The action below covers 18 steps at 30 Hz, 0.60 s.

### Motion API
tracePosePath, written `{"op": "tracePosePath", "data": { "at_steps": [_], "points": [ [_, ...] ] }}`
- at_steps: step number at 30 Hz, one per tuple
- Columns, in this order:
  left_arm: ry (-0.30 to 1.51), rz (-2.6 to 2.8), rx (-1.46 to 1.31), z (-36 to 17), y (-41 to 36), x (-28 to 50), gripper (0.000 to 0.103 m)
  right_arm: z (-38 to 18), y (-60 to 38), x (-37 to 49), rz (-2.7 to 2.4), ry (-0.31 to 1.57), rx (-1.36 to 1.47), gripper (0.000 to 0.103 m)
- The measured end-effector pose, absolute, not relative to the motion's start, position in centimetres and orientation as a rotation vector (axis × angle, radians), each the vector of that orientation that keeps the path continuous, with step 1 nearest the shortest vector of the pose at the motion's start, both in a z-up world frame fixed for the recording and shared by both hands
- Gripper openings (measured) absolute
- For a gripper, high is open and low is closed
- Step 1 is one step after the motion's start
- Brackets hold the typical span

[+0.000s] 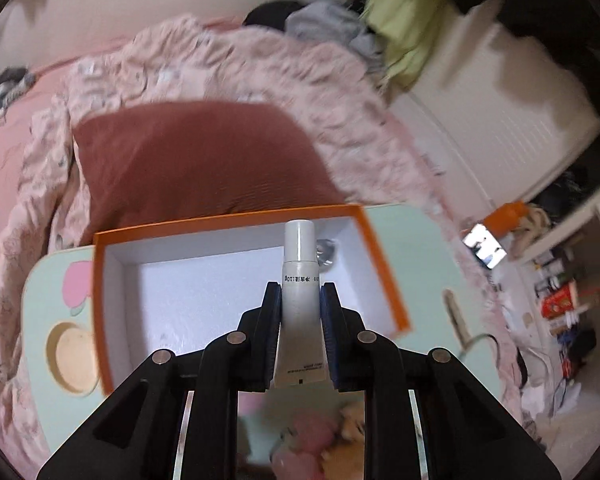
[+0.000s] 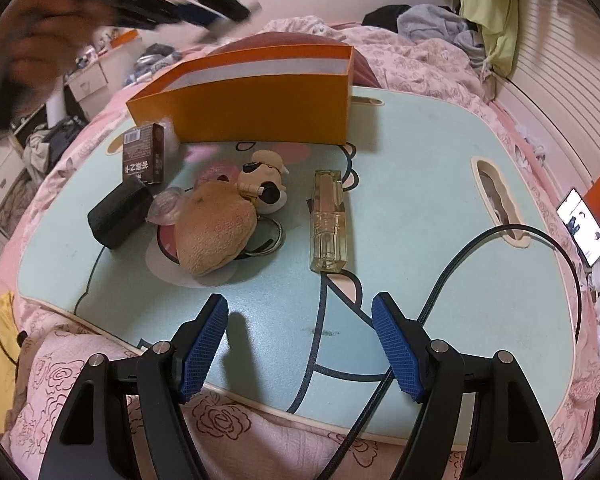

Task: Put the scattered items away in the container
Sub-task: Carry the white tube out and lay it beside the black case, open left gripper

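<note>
Our left gripper has its jaws clamped on a white tube, cap pointing away from us, held above the open orange box. The tube's cap hangs over the box's white inside, near its far right corner, where something small and shiny lies, too blurred to name. Our right gripper holds nothing, its jaws standing wide apart over the near edge of the pale blue tray, on which the box sits at the far side. Just in front of the box, on the tray, lie a clear bottle, a dog toy, a tan plush, a black pouch and a dark carton. A black cable crosses the tray right of the box.
</note>
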<state>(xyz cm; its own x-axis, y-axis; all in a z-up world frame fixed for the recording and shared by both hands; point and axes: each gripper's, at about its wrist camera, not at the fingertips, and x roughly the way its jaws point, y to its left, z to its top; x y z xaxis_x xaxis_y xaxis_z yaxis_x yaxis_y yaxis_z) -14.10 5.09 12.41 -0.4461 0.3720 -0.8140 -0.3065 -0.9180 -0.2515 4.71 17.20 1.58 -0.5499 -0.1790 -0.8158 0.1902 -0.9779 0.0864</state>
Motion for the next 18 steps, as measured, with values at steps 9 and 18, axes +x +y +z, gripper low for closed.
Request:
{"op": "tracePosePath", "data": {
  "at_steps": [9,18],
  "points": [
    [-0.107,2.231,-1.354,8.6,3.3,-3.0,0.021,1.6,17.2,4.5,-2.595,0.007,1.368,0.074],
    [-0.154,2.238,-1.437,4.2,2.4,1.3,0.021,1.5,16.9,4.5,-2.596,0.020,1.375,0.074]
  ]
}}
